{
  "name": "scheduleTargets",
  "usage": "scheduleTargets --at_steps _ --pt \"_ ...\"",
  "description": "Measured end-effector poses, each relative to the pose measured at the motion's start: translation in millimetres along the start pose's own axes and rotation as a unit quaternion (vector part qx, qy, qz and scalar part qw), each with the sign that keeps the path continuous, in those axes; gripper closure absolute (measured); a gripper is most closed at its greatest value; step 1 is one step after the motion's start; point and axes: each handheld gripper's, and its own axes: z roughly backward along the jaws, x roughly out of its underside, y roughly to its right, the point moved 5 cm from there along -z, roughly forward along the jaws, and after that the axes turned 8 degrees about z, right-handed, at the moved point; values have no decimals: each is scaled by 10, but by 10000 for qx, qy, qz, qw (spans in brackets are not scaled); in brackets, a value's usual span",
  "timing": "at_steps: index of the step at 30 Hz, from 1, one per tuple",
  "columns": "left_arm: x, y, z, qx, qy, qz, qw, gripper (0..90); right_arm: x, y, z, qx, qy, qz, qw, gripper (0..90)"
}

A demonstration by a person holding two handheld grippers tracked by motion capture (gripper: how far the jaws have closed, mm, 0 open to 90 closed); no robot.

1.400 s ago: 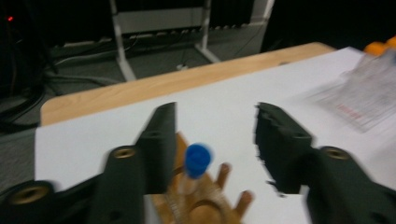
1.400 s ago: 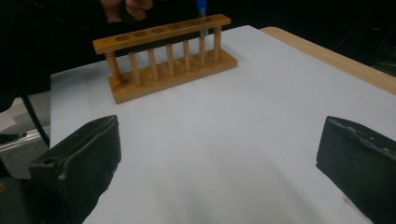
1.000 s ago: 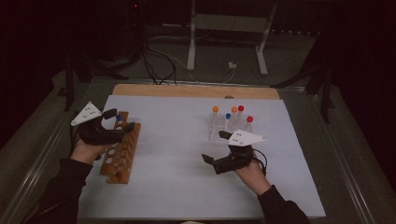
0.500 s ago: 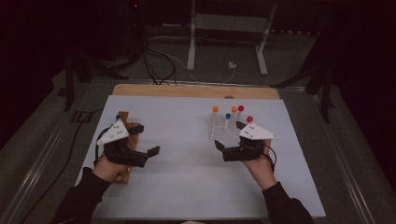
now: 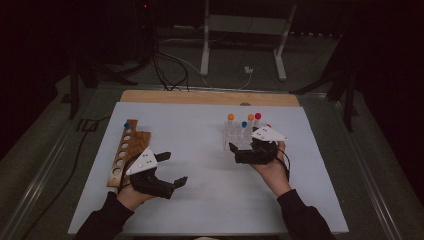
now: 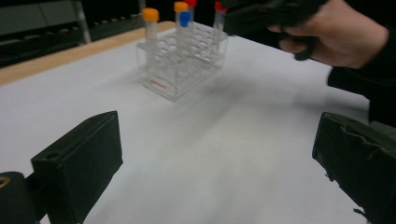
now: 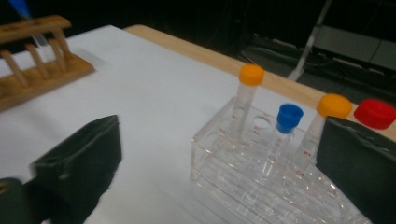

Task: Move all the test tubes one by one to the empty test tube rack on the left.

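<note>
Tubes (image 7: 289,135): five; racks (image 5: 238,135): two

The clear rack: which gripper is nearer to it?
Right. The right gripper is at the clear rack; the left gripper is far off, beside the wooden rack.

Clear rack (image 7: 243,163), orange, blue, red caps, brown wooden rack (image 5: 125,155), white mat (image 5: 200,150)
</note>
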Motion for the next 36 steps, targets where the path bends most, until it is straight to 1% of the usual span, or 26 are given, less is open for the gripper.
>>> scheduleTargets --at_steps 1,2,3,4,5,6,7,8,9,10,11,12,13,15,17,25,26,27,29,31,33,36 --pt "12 4 -11 -2 -16 3 10000 24 13 20 -28 76 -16 -27 10000 83" --pt "23 9 -20 -33 -25 -13 10000 24 13 20 -28 76 -16 -27 10000 83" --pt "32 16 -27 -2 -51 -38 10000 24 27 42 -59 140 -49 -66 9999 106" --pt "38 25 -35 0 -66 -42 10000 24 48 84 -116 202 -137 -131 9996 158" --pt "41 32 -40 -10 -66 -66 10000 24 48 84 -116 202 -137 -131 9996 158" --pt "44 43 -42 36 -78 -76 9999 25 56 102 -140 224 -169 -157 9995 166" --pt "46 49 -44 19 -84 -83 9999 25 63 140 -178 345 -208 -209 9990 231" --pt "46 55 -43 21 -83 -84 9999 25 67 154 -193 355 -237 -217 9989 256" --pt "48 63 -44 74 -95 -74 9999 25 67 154 -193 355 -237 -217 9989 256" --pt "50 67 -47 43 -92 -102 9999 24 77 175 -225 415 -296 -229 9984 310" --pt "50 71 -48 42 -86 -113 9999 25 84 183 -240 425 -331 -242 9983 336" --pt "52 72 -49 71 -97 -86 9999 25 84 183 -240 425 -331 -242 9983 336" --pt "53 70 -50 45 -91 -94 9999 25 102 209 -268 483 -383 -330 9976 389" --pt "56 75 -53 77 -108 -93 9999 25 120 231 -301 514 -469 -384 9968 422" --pt "60 78 -57 74 -126 -116 9998 25 136 241 -333 494 -564 -412 9963 479" --pt "66 76 -64 115 -146 -113 9998 26 192 309 -448 763 -838 -513 9922 575" --pt "69 79 -65 132 -157 -117 9997 26 192 309 -448 763 -838 -513 9922 575" --pt "69 82 -67 130 -158 -120 9997 25 197 323 -476 733 -866 -583 9918 597" --pt "69 86 -71 156 -163 -114 9997 26 198 335 -498 777 -899 -561 9913 614" --pt "71 83 -72 166 -172 -116 9996 25 203 341 -522 738 -937 -594 9911 628" --pt "70 78 -72 152 -174 -117 9997 25 205 343 -531 757 -954 -596 9908 636" --pt "67 69 -71 158 -158 -84 9997 26 216 359 -554 799 -984 -597 9901 688"
